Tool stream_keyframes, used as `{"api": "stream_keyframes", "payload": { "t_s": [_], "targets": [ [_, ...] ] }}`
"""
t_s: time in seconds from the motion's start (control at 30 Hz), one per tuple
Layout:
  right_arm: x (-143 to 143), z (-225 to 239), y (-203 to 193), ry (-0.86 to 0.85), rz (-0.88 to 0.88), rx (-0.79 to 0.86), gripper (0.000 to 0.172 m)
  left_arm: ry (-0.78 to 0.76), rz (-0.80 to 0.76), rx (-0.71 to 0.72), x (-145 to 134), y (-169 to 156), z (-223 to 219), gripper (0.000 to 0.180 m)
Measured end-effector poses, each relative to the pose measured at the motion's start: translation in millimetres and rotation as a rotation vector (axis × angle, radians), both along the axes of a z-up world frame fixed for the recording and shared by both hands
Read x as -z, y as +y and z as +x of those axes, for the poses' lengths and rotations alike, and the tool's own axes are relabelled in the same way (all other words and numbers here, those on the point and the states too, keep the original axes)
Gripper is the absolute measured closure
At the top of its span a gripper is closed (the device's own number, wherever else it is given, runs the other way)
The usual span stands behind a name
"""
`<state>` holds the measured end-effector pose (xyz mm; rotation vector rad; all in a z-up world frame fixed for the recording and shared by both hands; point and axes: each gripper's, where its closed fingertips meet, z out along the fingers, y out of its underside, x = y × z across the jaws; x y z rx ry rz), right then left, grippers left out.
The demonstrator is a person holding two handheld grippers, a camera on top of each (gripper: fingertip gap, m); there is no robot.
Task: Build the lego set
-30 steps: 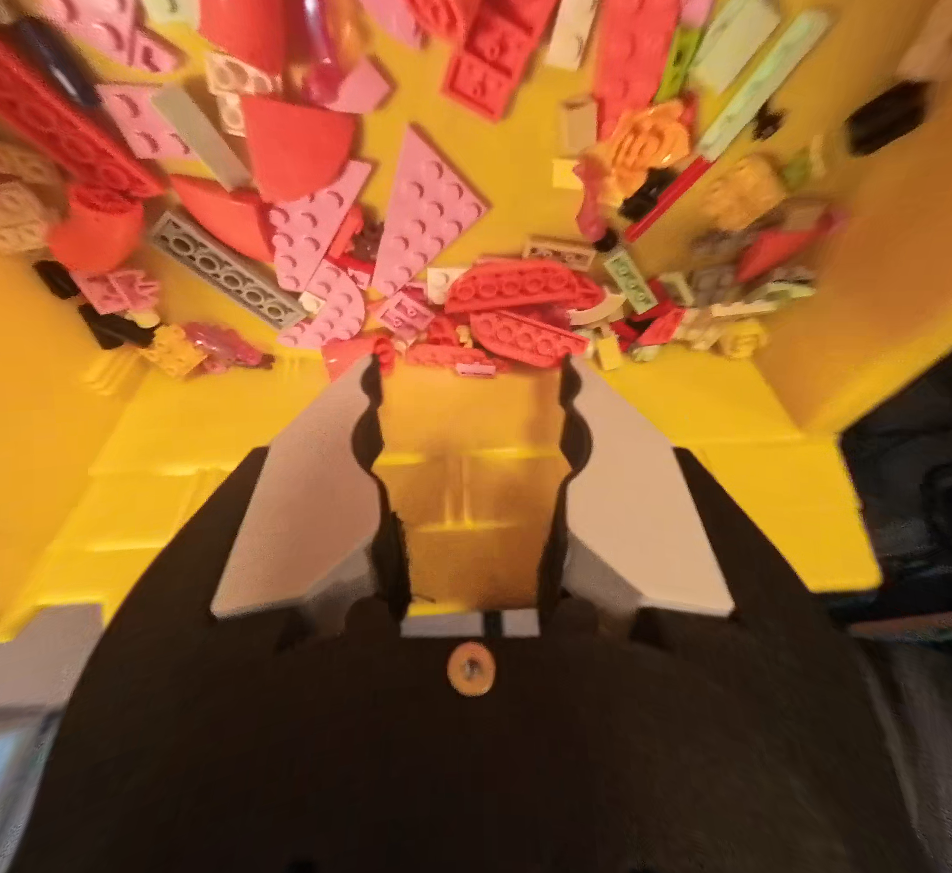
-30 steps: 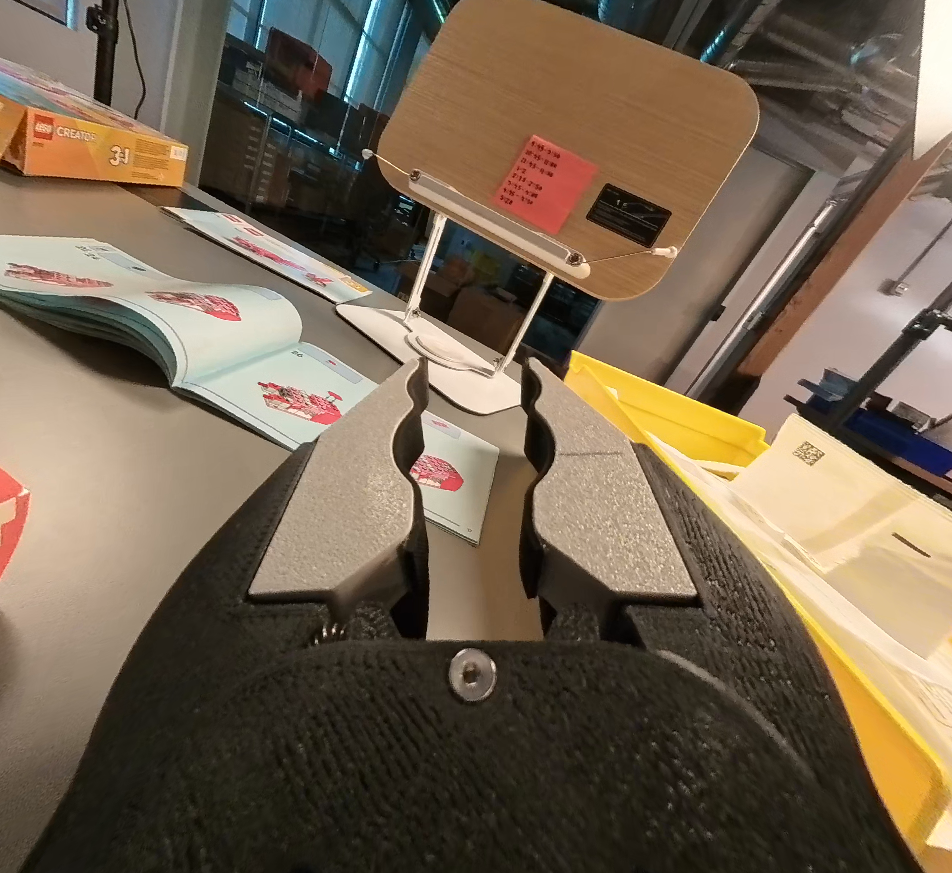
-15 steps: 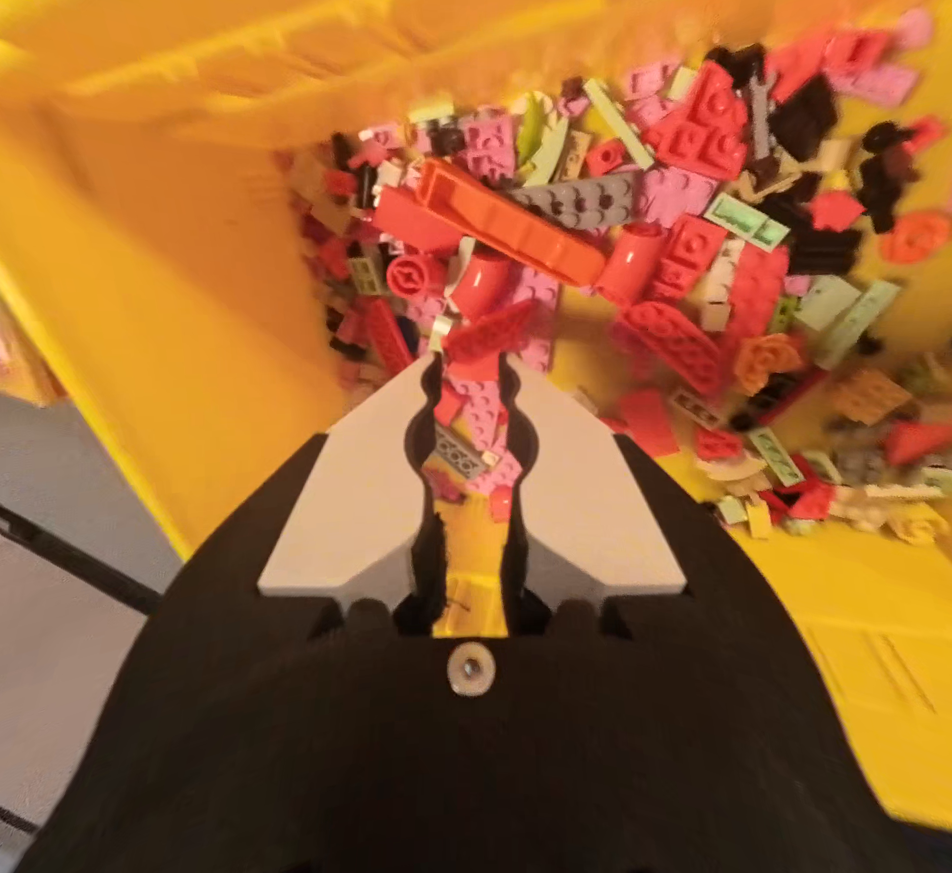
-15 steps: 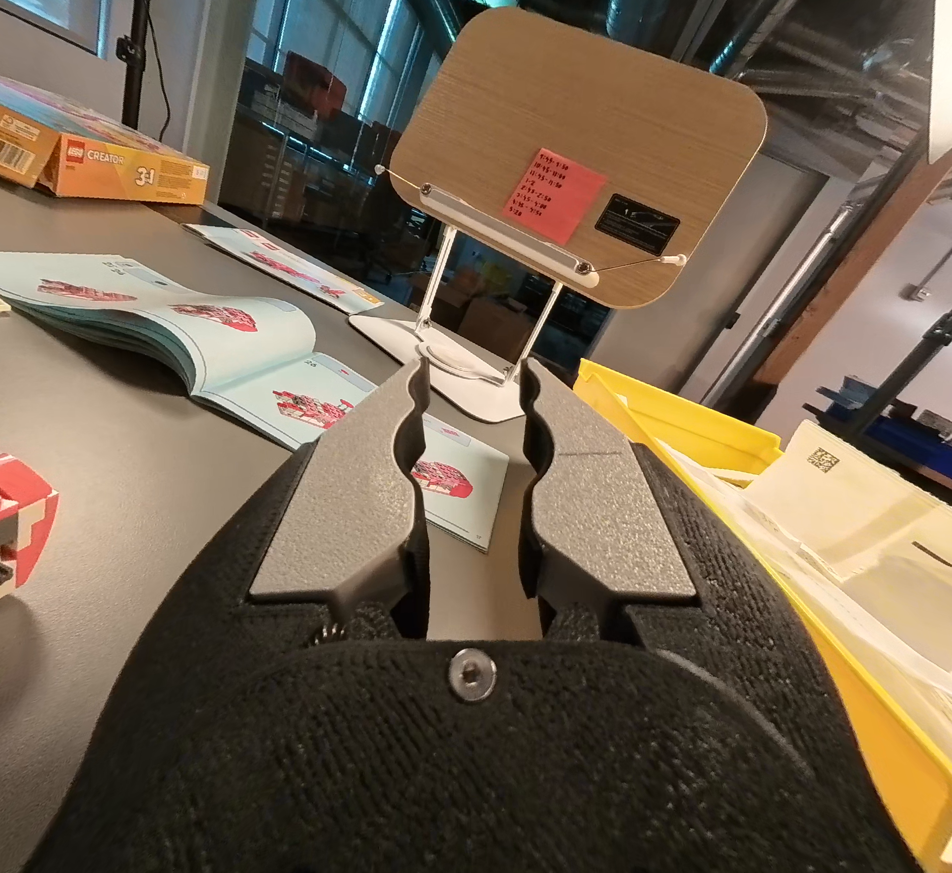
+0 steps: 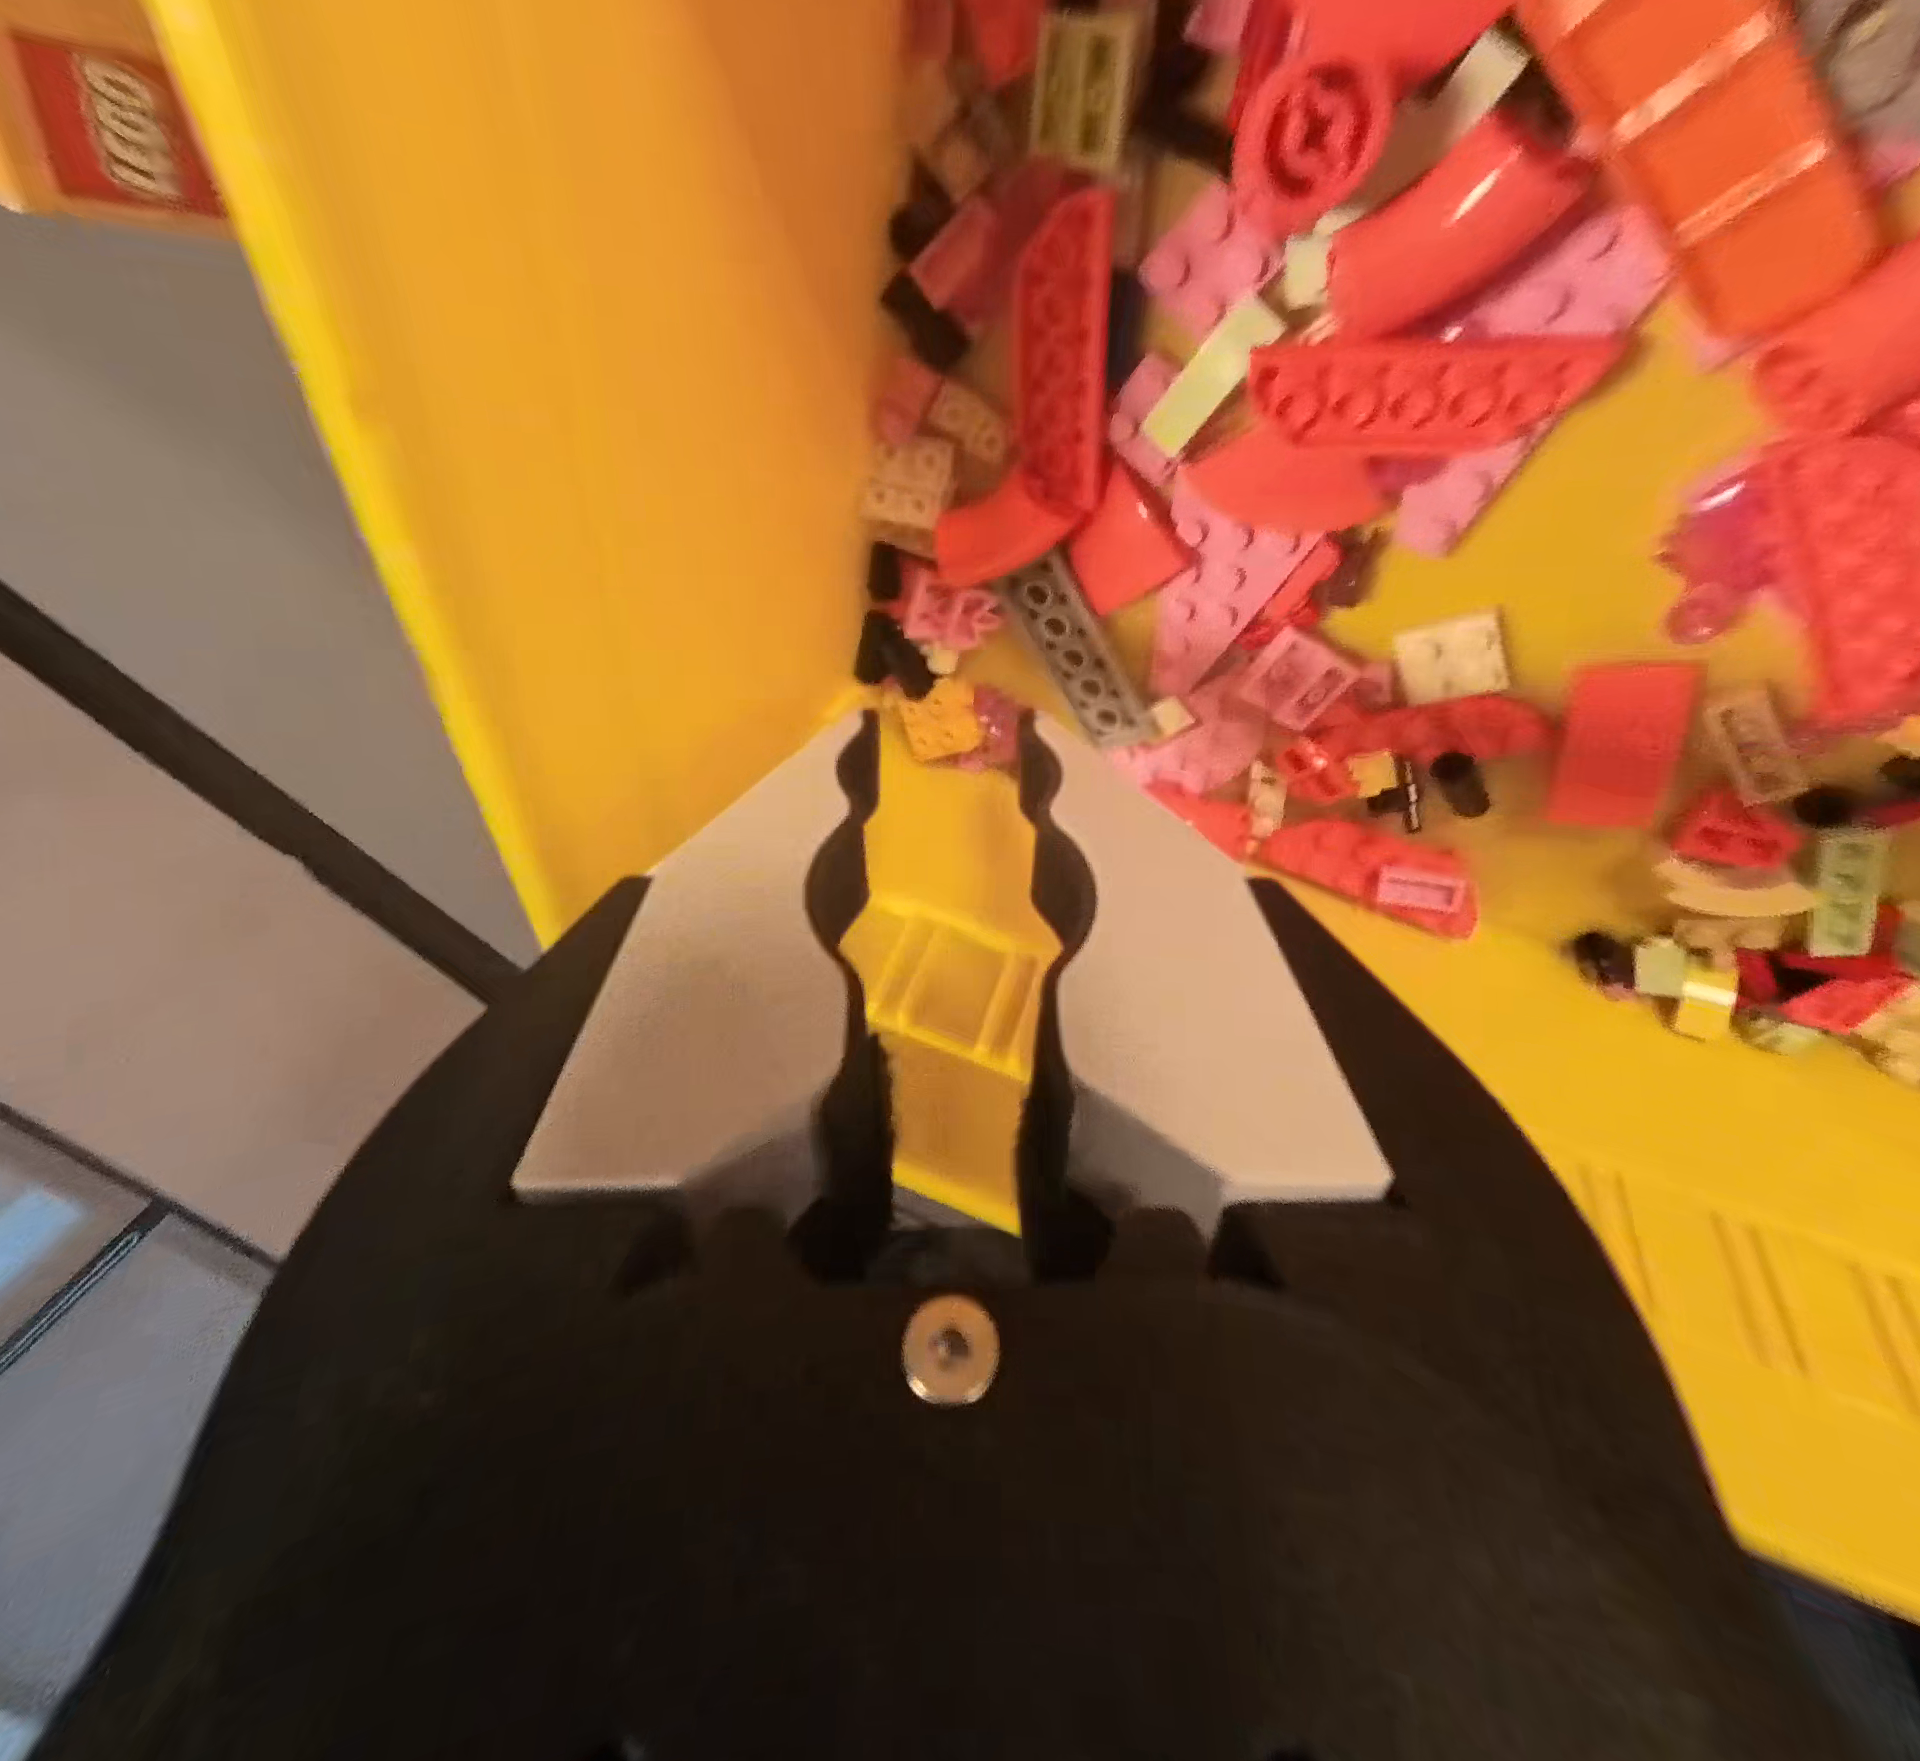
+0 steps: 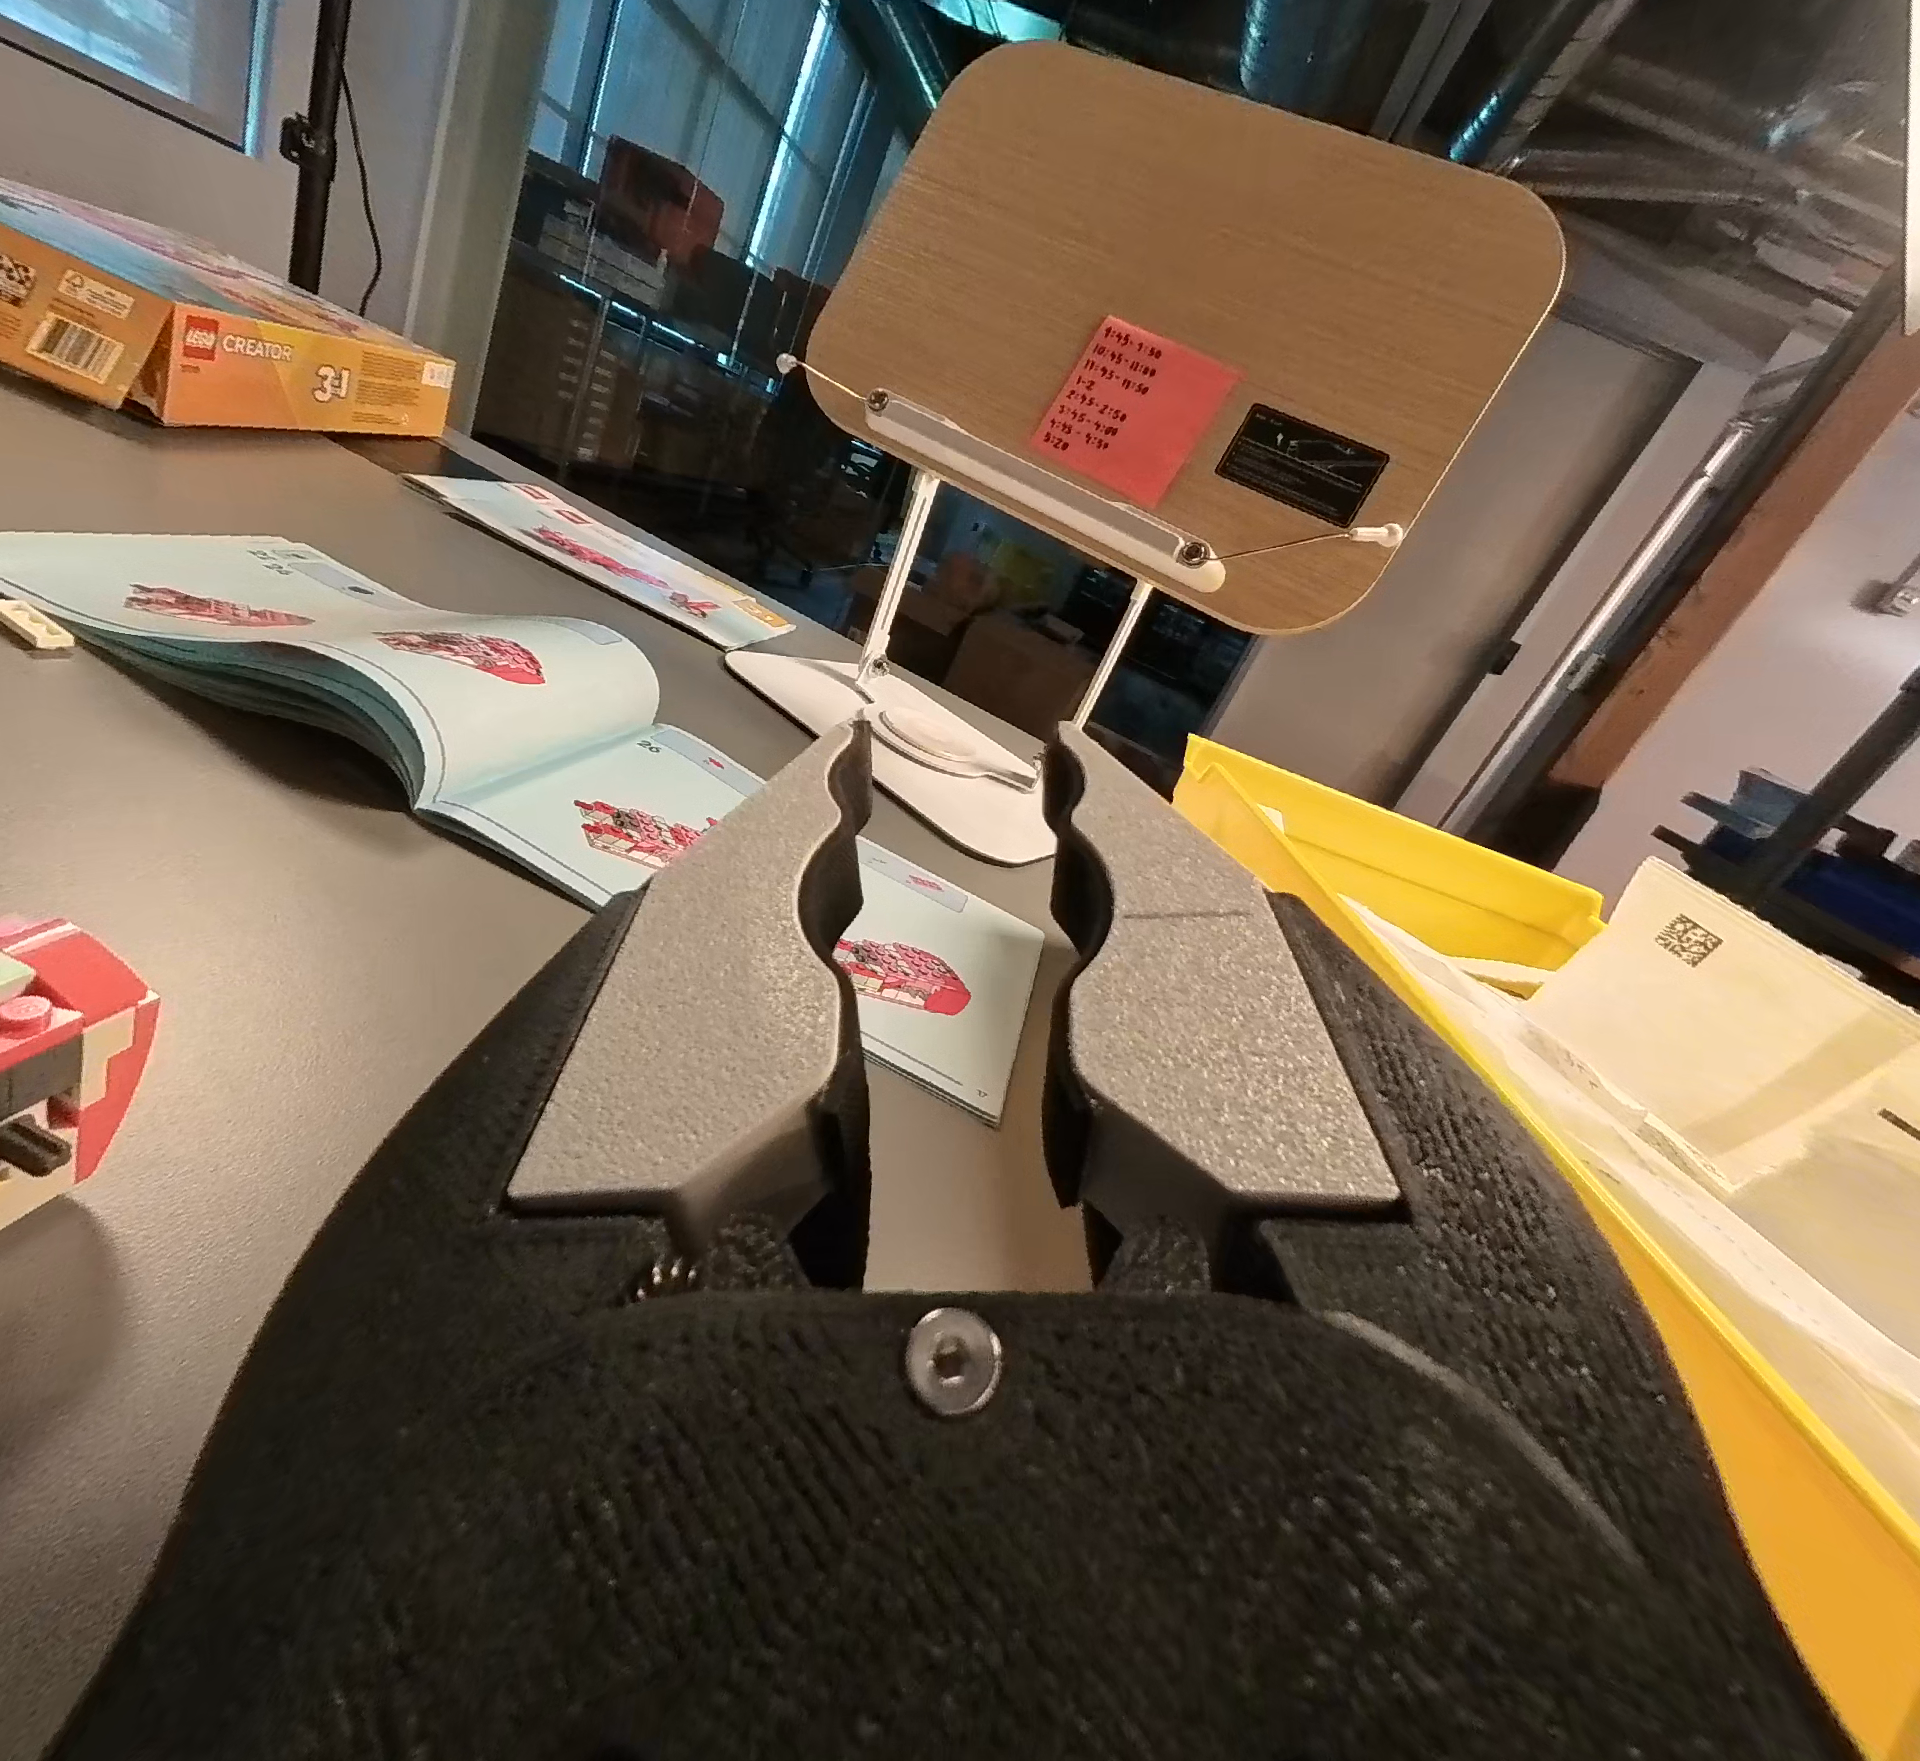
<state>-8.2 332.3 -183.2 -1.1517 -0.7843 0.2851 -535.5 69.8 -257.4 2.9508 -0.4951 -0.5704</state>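
The counter was the largest thing, dark grey, and it carried nearly all the rest. Beside it on the right stood a yellow bin with pale paper bags inside. In the left wrist view another yellow bin held a heap of toy bricks — red, pink, grey and black ones, all blurred.

A wooden book stand stood upright on its white base, with a pink note stuck on the board. An open booklet lay flat on the counter, a second booklet lay farther back, and an orange box lay near the far edge. A half-built red model sat at the left.

The right gripper hung over the counter, jaws partly open, with nothing between them. The left gripper pointed into the corner of the brick bin, jaws partly open and holding nothing — a small orange brick lay just beyond the tips, and the fingers did not press on it.
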Motion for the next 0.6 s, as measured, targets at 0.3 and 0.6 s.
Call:
{"api": "stream_keyframes", "payload": {
  "t_s": [0.3, 0.6],
  "targets": [
    [1.2, -1.5, -0.8, -0.005, -0.006, -0.012, 0.141, -0.143, -0.229, -0.043, 26.5, -33.2, 12.1, 0.169],
    [1.3, -3.6, -1.8, -0.009, -0.004, -0.020, 0.141, -0.339, 0.117, 0.071, 12.6, 30.4, 51.8, 0.149]
  ]
}}
